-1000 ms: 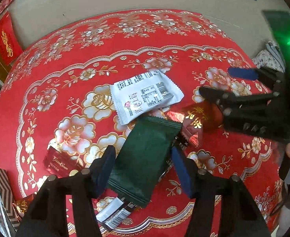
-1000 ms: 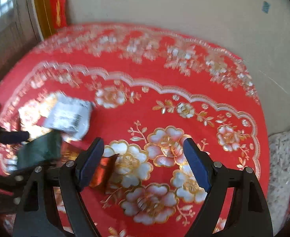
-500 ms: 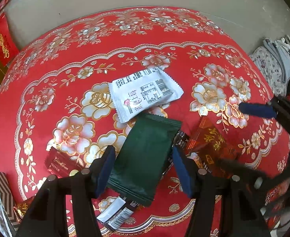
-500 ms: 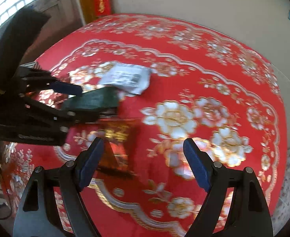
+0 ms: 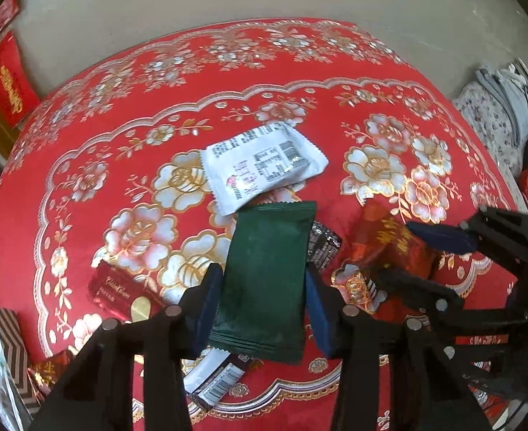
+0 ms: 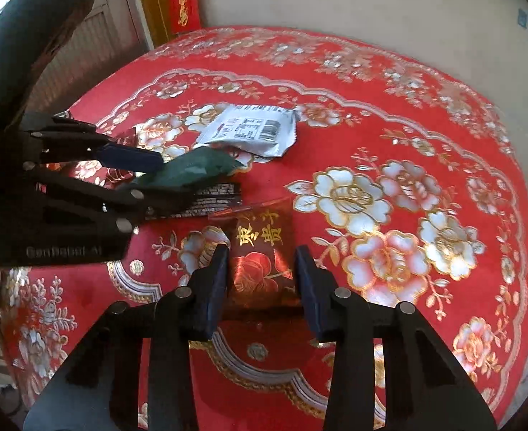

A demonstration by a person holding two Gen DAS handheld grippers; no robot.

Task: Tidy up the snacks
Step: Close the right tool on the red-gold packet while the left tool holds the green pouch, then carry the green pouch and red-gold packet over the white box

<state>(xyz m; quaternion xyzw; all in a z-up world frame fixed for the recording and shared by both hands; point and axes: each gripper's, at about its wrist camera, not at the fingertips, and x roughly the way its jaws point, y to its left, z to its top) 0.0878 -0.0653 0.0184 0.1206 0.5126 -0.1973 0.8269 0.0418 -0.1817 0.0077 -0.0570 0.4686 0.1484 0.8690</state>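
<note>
My left gripper [image 5: 264, 305] is shut on a dark green snack packet [image 5: 267, 280], which also shows in the right wrist view [image 6: 192, 170] held just above the table. My right gripper [image 6: 260, 283] has closed onto a red packet with gold characters [image 6: 262, 258], its pads touching both sides; in the left wrist view this red packet [image 5: 389, 248] lies between the right gripper's fingers. A white packet with a barcode [image 5: 264, 165] lies flat behind the green one. A black packet [image 6: 213, 197] lies under the green one.
The round table has a red floral cloth [image 5: 389, 89]. A dark red packet [image 5: 116, 287], a black-and-white wrapper [image 5: 213, 380] and a striped box [image 5: 1, 352] lie at the near left. Folded cloth [image 5: 497, 107] sits off the table's right.
My right gripper moved down over the red packet and narrowed from wide open until its fingers touch it. My left gripper stayed shut on the green packet.
</note>
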